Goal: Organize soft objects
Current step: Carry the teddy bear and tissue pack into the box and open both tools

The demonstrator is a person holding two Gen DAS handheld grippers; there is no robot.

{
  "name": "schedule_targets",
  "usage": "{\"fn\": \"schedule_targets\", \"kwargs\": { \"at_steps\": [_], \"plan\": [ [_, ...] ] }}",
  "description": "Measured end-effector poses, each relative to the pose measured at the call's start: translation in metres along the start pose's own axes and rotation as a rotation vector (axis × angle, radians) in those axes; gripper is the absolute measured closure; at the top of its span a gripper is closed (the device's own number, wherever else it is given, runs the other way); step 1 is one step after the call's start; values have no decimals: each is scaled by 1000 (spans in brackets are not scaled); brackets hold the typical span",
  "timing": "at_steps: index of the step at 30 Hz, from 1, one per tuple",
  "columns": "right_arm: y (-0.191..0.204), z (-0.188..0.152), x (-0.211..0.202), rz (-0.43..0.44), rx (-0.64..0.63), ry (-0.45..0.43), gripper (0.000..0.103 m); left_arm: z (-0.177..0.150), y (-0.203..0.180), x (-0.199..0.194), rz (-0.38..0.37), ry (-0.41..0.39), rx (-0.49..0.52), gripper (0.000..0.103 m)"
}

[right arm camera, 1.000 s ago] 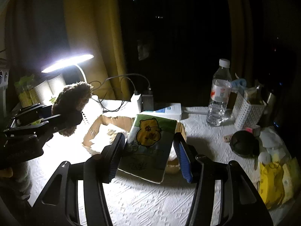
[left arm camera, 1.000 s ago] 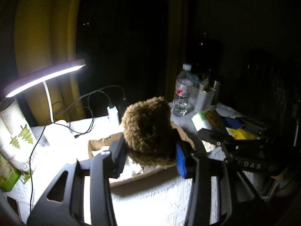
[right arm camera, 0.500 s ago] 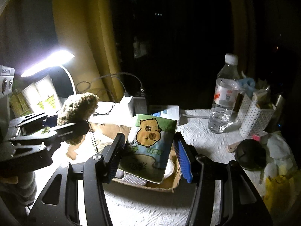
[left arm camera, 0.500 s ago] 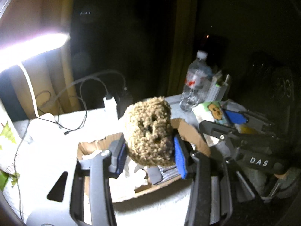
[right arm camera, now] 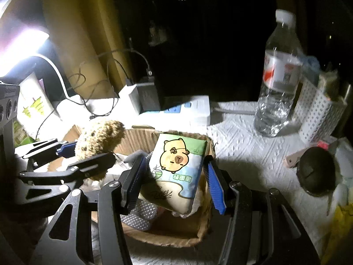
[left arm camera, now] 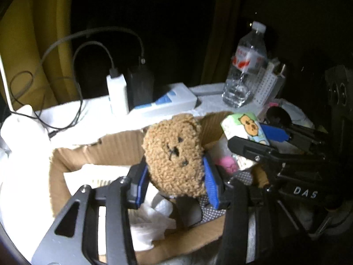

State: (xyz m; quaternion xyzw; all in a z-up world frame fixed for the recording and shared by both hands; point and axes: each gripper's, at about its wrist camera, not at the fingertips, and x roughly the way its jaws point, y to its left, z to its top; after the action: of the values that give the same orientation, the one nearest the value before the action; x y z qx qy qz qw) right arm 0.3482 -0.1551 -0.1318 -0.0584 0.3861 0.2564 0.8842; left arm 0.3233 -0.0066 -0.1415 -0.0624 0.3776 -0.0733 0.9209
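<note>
Left tool clamps a plush bear; right tool apparently clamps a tissue pack, above the cardboard box; bottle at two o'clock.

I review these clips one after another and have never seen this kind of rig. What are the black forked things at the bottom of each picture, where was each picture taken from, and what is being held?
There is no robot here. A person holds a hand-held two-finger gripper in each hand, and each gripper carries a wide-angle camera that looks forward along its jaws, so the black forks are the gripper itself.

In the left wrist view, the left gripper is closed on a brown plush toy over a cardboard box.

In the right wrist view, the right gripper is closed on a tissue pack printed with a cartoon capybara, over the same box.

On the white cloth behind stand a water bottle, a power strip with chargers and a white perforated basket. The room is dark, lit by a desk lamp.
</note>
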Motion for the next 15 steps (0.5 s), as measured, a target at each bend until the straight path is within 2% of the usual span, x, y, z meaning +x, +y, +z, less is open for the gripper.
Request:
{"fn": "schedule_targets", "kwargs": {
  "at_steps": [7, 15],
  "plan": [
    [-3, -3, 12, -5, 1, 14, 46, -5, 0, 16, 24, 49, -4, 51],
    [-4, -4, 13, 1, 8, 18, 45, -5, 2, 10, 30, 49, -14, 34]
  ]
}}
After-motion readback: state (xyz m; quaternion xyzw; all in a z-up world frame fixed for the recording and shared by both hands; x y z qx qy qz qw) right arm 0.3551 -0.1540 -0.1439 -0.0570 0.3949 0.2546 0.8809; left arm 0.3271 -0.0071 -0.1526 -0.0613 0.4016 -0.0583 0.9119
